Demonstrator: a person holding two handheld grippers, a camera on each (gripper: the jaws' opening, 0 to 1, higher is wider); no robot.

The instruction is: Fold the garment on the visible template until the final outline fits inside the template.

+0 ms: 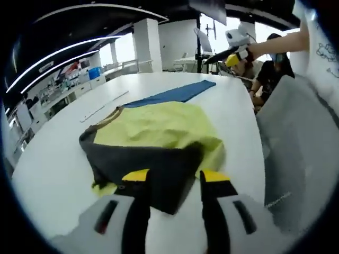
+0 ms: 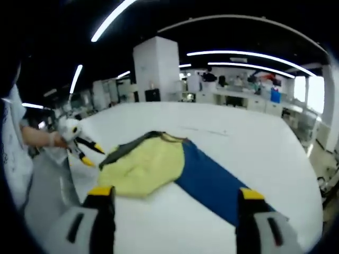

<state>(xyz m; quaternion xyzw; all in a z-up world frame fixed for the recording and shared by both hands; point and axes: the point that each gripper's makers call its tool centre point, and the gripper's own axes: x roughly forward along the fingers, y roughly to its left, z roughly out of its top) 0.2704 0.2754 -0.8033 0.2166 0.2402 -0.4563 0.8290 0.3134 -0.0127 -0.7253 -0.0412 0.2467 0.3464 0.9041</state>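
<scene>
While it lies crumpled on the white table (image 1: 53, 174), these lines tell how things stand.
Garment: a yellow garment (image 1: 159, 127) with a dark grey part and a dark collar, bunched near the table's near edge; in the right gripper view it (image 2: 145, 166) sits left of centre.
Template: a blue template (image 1: 175, 93), long and flat, partly under the garment and reaching away from it; in the right gripper view it (image 2: 212, 182) runs toward the right jaw.
Left gripper: the left gripper (image 1: 175, 177) has yellow-tipped jaws a narrow way apart, their tips over the garment's dark edge; whether they touch it cannot be told.
Right gripper: the right gripper (image 2: 172, 193) has jaws wide apart, holding nothing, above the table.
Surroundings: a person's sleeve (image 2: 13, 153) beside the table, and a white pillar (image 2: 156, 69) beyond.
</scene>
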